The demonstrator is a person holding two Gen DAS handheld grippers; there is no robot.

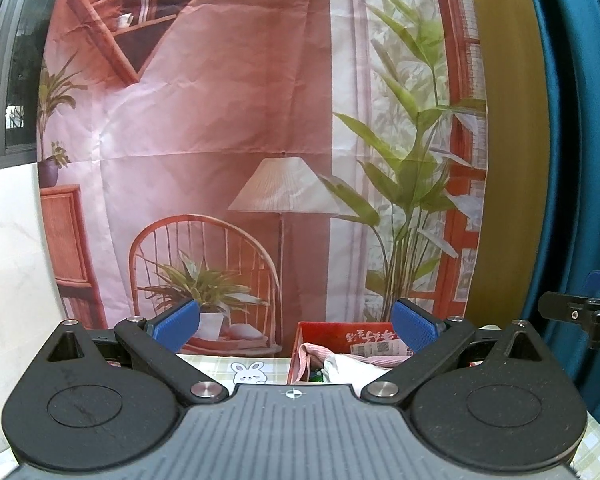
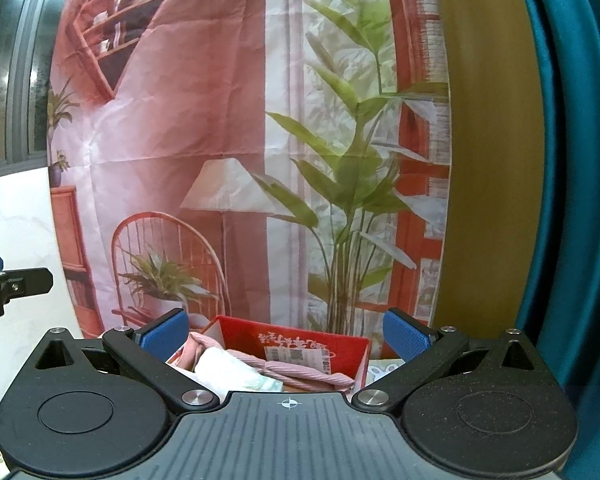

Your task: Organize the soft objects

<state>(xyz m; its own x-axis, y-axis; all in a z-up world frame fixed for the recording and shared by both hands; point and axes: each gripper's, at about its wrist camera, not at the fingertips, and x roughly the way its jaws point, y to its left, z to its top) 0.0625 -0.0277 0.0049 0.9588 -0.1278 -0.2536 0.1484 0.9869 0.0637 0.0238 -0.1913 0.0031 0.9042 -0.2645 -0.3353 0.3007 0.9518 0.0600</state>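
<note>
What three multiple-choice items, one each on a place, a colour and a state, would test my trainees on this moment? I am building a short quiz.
1. Where do the pink ribbed cloth and white cloth lie?
A. In the red box
B. On the backdrop's chair
C. In a gripper

2. What colour are the gripper pads?
A. Red
B. Blue
C. Green

3. How do the left gripper and right gripper stand?
A. Both shut
B. Only the left open
C. Both open, holding nothing

Answers: 1 A, the cloths sit within the box walls; 2 B, all visible pads are blue; 3 C, each pair of fingers is spread apart with nothing between.
</note>
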